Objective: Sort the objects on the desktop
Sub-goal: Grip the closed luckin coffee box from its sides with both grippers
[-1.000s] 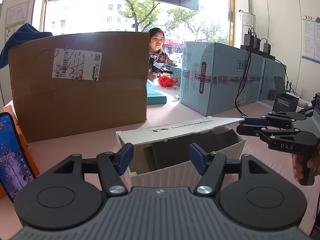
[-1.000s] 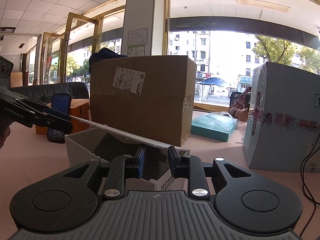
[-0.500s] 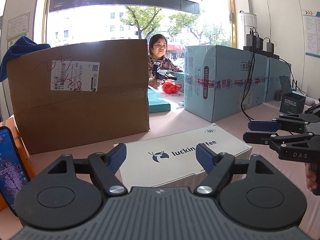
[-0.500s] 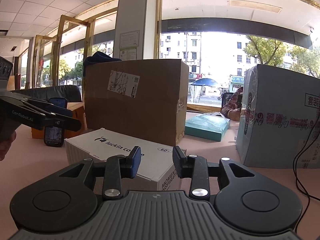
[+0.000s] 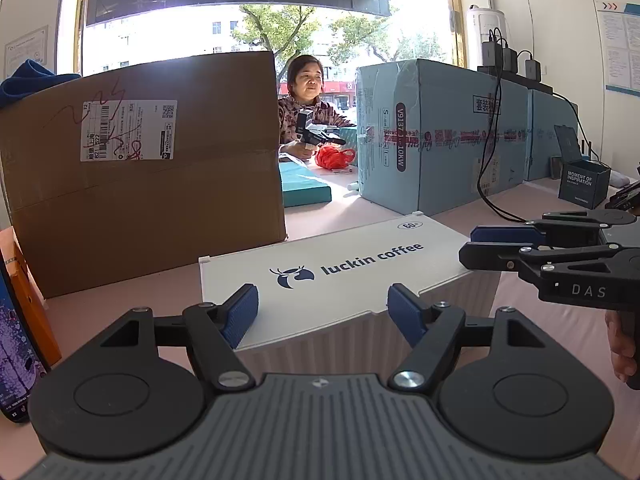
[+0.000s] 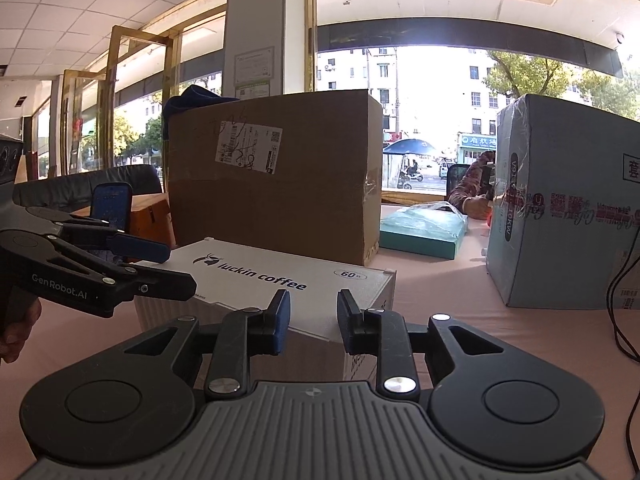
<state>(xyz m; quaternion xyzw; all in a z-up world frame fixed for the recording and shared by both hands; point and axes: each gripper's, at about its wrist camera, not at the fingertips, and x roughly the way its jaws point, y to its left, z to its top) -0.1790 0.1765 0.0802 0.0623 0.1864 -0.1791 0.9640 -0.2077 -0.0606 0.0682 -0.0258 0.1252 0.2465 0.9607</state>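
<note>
Since the earlier frames, we note that the lid of the white luckin coffee box has gone from raised to flat and closed, and both tongs have drawn back slightly from it; the box now rests on the pink desk, directly ahead of both cameras and just in front of the large brown cardboard carton.

Left tongs: released, blue pads spread wide, hovering at the near edge of the lid without gripping it; right tongs: partly parted, nothing between the pads, held at the box's near right corner. We see each tool from the opposite camera, flanking the box at either side.

Surroundings: a smartphone with a lit screen leans against an orange-brown box at the far left; a light blue carton stands to the right, with a black cable hanging down its face; a teal flat package lies between the two cartons; a second person sits behind, holding another gripper tool.
</note>
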